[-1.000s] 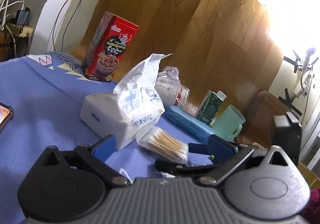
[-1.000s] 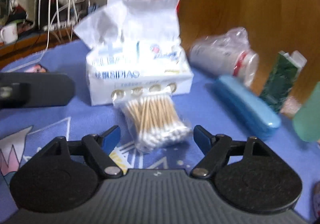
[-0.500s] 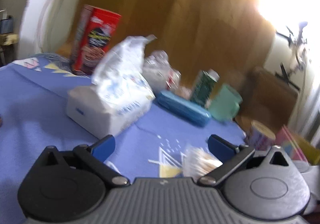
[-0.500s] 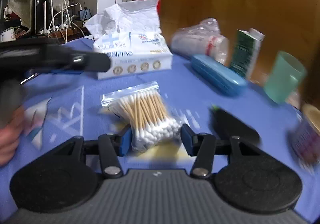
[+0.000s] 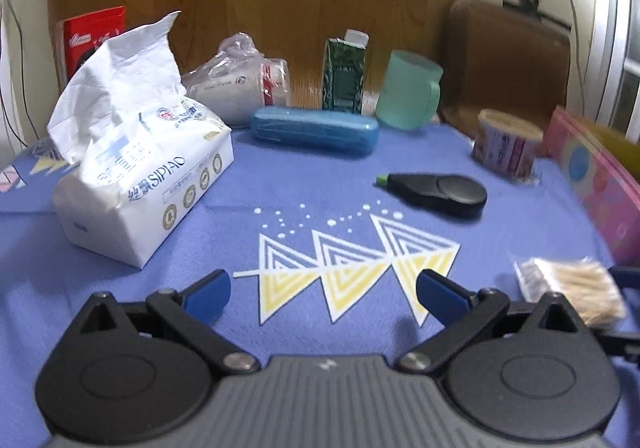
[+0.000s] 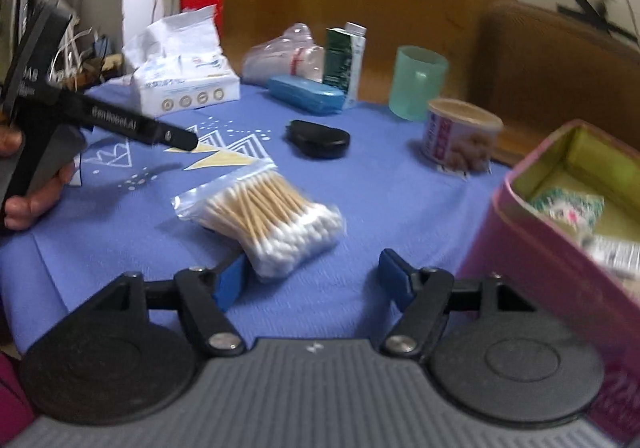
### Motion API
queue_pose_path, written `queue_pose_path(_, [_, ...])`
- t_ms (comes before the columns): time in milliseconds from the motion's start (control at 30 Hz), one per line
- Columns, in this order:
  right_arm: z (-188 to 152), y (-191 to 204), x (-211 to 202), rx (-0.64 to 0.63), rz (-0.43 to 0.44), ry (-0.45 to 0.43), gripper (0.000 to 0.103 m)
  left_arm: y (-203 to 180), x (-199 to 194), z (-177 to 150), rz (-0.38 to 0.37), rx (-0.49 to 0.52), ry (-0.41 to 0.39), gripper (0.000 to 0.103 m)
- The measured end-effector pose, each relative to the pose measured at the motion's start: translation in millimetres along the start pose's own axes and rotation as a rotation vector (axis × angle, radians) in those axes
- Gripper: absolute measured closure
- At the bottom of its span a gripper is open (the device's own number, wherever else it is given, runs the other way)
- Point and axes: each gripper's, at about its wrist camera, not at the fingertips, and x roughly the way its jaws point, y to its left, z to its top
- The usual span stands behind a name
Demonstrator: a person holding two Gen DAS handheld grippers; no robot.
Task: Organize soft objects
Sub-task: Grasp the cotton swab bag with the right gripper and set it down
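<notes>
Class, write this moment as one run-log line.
left gripper: jaws open, empty | right gripper: jaws open | clear bag of cotton swabs: against left jaw, ungripped | pink box: open, at right

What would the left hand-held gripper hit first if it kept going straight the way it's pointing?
Probably nothing near: the left hand-held gripper is open over bare blue cloth. Straight ahead, the first object looks like the blue case, though depth is hard to judge through the fisheye.
</notes>
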Motion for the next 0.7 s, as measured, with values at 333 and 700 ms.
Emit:
queue_pose_path(333, [-2, -1, -2, 0.016, 0.015, -0.011, 0.027, 0, 11, 2, 0.046, -0.004, 0.059, 0.000])
queue_pose_path(700, [-3, -2, -4, 0.025, 0.021, -0.017, 0.027, 0, 11, 3, 0.051, -0.006, 0.065, 0.000])
